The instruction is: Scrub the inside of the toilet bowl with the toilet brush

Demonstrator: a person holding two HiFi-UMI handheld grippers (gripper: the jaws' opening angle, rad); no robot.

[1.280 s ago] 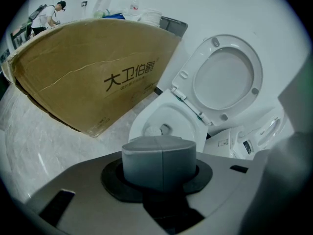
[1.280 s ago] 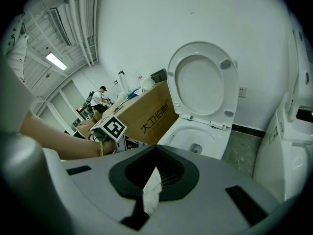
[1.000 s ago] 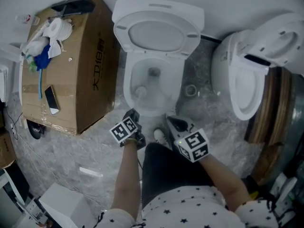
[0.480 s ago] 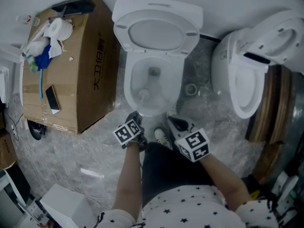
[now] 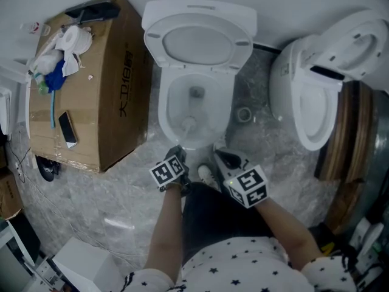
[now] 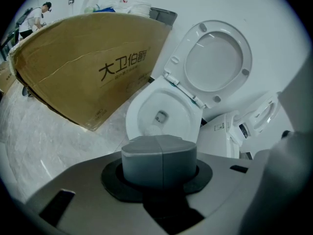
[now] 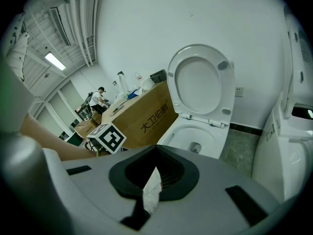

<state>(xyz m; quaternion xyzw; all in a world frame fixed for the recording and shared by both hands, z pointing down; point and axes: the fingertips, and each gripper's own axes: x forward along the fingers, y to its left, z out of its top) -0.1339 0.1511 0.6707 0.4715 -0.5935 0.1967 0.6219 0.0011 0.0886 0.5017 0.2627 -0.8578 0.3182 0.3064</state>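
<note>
The white toilet bowl (image 5: 165, 105) stands open, its seat and lid (image 5: 198, 42) raised against the wall. The toilet brush's pale head (image 5: 189, 125) is inside the bowl near the front, a little left of the drain. My left gripper (image 5: 176, 153) hovers just before the bowl's front rim, shut on the brush's grey handle (image 6: 159, 160). The left gripper view also shows the bowl (image 6: 142, 112). My right gripper (image 5: 223, 157) sits to the right of it, off the bowl, with its jaws shut on a white paper scrap (image 7: 152, 189).
A large cardboard box (image 5: 97, 96) stands left of the toilet, bearing a paper roll (image 5: 76, 36), a blue cloth (image 5: 54, 76) and a phone (image 5: 65, 128). A second toilet (image 5: 307, 105) stands at right. A small ring (image 5: 244, 114) lies on the floor between them. My shoe (image 5: 205, 174) is below the bowl.
The brush head has swept from the bowl's left side rightward and toward the front. The left gripper has shifted slightly right and nearer to me. The right gripper has stayed still.
</note>
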